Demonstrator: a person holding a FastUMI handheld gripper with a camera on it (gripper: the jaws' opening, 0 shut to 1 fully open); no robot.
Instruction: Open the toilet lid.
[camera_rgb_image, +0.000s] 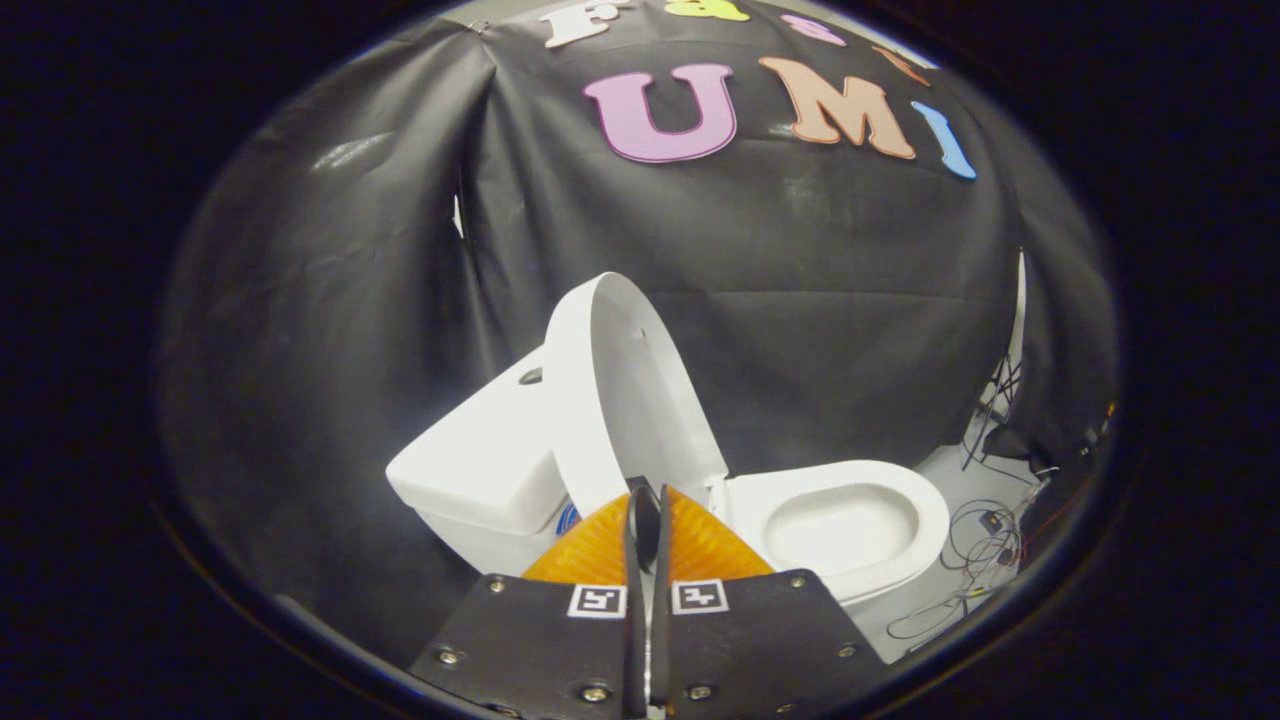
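Gripper: we see the handheld two-finger gripper (647, 510) low in the gripper view, its two fingers (637, 540) pressed together with just a sliver of gap — clenched, nothing held between them.
Fingertips: they sit right in front of the lower edge of the raised lid; we can't tell whether they touch it or hang just short — fisheye flattens depth here.
Lid: the white oval plastic toilet lid (625, 385) stands raised, close to upright, leaning back toward the tank, inner face toward the bowl. Already open.
Tank: the white glossy ceramic cistern (480, 465) sits behind the lid, with a small dark round flush button (530, 376) on its top.
Bowl: the white ceramic toilet bowl with its oval seat ring (850, 520) lies beyond the fingers and to the side away from the tank, opening exposed, inside pale and dim.
Markers: two small black-and-white square tags (648, 598) on the gripper body, one on each side of the finger line.
Wall: the black cloth booth wall (800, 300) hangs behind the toilet, creased.
Floor: pale floor strip (960, 480) past the bowl, with thin loose dark cables (985, 540) tangled on it near the cloth's edge.
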